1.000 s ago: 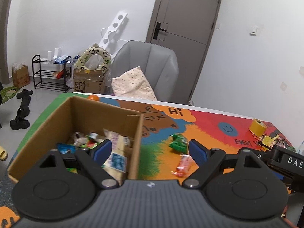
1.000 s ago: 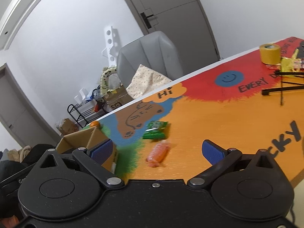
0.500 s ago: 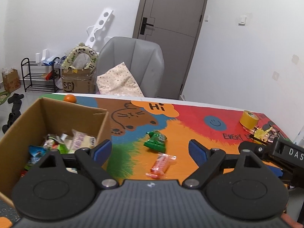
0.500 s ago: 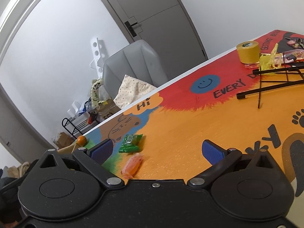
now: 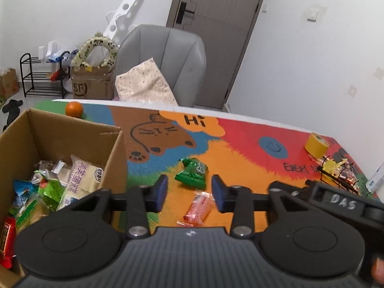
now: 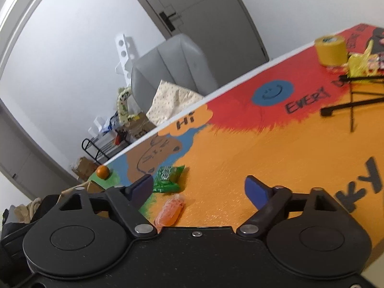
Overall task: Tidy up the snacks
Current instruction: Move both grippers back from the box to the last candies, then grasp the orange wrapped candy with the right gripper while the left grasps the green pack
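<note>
- Done: the cardboard box (image 5: 115, 144) at the table's left end holds a heap of wrapped snacks (image 5: 48, 187); roughly half a dozen, too jumbled to count surely.
- Left: two snacks on the table (image 5: 240, 168), beside the box: one green packet (image 5: 192, 173), one orange packet (image 5: 198, 208).
- Also: one orange fruit (image 5: 74, 108) and one yellow tape roll (image 5: 316, 144).
- Left gripper (image 5: 189, 190): jaws narrowing, nothing between, hovering above both packets.
- Right gripper (image 6: 199, 188): jaws fairly wide, closing, empty.
</note>
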`<act>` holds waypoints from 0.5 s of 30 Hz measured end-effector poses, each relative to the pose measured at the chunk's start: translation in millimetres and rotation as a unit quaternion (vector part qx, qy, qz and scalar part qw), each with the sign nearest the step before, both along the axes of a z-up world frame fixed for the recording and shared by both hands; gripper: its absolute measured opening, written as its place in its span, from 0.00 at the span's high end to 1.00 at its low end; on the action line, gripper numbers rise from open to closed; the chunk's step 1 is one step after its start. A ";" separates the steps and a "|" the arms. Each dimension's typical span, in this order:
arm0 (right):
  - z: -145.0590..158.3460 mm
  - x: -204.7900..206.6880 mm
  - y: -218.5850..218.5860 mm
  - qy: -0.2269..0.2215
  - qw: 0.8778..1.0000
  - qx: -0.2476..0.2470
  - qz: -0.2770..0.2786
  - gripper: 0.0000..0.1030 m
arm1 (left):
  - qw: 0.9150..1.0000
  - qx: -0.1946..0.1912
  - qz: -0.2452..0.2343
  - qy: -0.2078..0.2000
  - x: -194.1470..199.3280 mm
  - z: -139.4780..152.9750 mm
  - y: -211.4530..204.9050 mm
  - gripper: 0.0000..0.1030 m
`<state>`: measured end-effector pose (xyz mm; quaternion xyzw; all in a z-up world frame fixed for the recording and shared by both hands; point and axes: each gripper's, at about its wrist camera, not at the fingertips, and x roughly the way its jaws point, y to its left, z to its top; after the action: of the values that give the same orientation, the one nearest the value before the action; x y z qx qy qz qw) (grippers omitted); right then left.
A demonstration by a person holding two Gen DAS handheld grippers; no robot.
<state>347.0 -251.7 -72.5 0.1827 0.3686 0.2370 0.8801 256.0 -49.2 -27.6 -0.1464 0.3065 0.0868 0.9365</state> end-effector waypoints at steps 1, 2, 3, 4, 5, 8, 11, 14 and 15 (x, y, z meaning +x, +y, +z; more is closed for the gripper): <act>-3.8 2.7 4.1 0.008 1.000 0.000 0.005 0.29 | 1.000 0.003 0.001 0.001 2.3 -0.9 0.1 0.64; -6.8 3.9 7.7 0.015 1.000 0.001 0.010 0.33 | 1.000 0.006 0.002 0.003 5.0 -1.9 0.6 0.64; -10.0 6.0 10.9 0.021 1.000 0.002 0.015 0.37 | 1.000 0.005 0.004 0.004 6.7 -2.6 2.1 0.64; -13.5 8.4 14.1 0.028 0.999 0.002 0.019 0.39 | 1.000 0.002 0.007 0.007 9.8 -3.7 4.0 0.64; -16.0 10.2 16.9 0.034 0.999 0.002 0.020 0.42 | 1.000 0.000 0.010 0.008 12.4 -4.5 5.3 0.64; -23.9 16.8 23.2 0.054 0.998 0.007 0.022 0.44 | 1.000 -0.002 0.017 0.009 18.8 -6.1 8.2 0.64; -30.4 21.8 33.7 0.071 0.997 0.007 0.034 0.47 | 1.000 -0.008 0.023 0.012 24.9 -8.4 10.0 0.70; -32.1 24.4 44.6 0.076 0.996 0.000 0.047 0.48 | 1.000 -0.012 0.024 0.011 30.3 -9.5 10.1 0.72; -32.2 25.2 47.4 0.076 0.996 -0.002 0.051 0.48 | 1.000 -0.013 0.024 0.011 31.5 -9.6 10.6 0.73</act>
<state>372.2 -204.3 -104.6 0.1792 0.4438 0.2660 0.8367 287.6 -38.7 -37.2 -0.1650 0.3142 0.1068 0.9288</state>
